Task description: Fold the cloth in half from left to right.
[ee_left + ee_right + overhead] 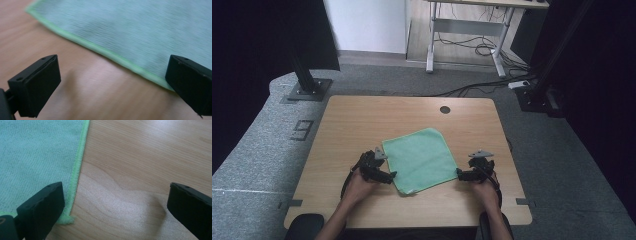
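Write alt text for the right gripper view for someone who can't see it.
The right gripper, its two black jaws wide apart, sits low over the green cloth's stitched edge and corner. Bare wooden table lies to the right.

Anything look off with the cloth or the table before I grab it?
Nothing damaged or spilled. The green cloth lies flat but turned askew to the edges of the table, one corner pointing toward the person. Both tongs, left and right, are open beside it.
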Motion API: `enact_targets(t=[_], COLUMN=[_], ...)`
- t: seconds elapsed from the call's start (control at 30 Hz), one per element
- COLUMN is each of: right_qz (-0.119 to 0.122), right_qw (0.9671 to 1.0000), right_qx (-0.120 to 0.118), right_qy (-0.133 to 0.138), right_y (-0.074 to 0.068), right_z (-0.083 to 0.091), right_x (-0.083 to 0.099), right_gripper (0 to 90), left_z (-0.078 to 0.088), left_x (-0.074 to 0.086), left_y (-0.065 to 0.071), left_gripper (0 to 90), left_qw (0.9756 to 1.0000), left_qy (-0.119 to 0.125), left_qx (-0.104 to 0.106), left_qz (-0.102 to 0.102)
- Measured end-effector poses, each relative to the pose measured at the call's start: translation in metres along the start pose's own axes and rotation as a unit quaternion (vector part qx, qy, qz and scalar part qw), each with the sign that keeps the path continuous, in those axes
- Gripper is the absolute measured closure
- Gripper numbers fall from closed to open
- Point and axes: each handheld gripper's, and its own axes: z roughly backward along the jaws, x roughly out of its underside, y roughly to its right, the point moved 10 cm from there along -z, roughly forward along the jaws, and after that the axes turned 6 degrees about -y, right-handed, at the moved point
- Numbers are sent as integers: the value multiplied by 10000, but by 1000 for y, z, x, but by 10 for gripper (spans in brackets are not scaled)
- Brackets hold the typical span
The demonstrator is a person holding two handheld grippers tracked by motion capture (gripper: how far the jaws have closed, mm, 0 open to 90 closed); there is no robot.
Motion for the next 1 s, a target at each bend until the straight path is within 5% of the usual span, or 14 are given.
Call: enact_targets(t=[0.3, 0.67, 1.0], right_qz=[-220, -209, -208], right_qw=[9996, 9996, 9996], right_qx=[-182, -189, -196], right_qy=[35, 61, 73], right_y=[1, 1, 1], right_z=[-1, -1, -1], right_x=[3, 3, 3], right_gripper=[20, 19, 16], left_z=[0, -12, -30], left_x=[-20, -40, -47], left_y=[-39, -76, -93], left_gripper=[10, 29, 30], left_qw=[9996, 9979, 9960], left_qy=[133, 214, 162], left_qx=[-6, -171, -266], left_qz=[252, 580, 840])
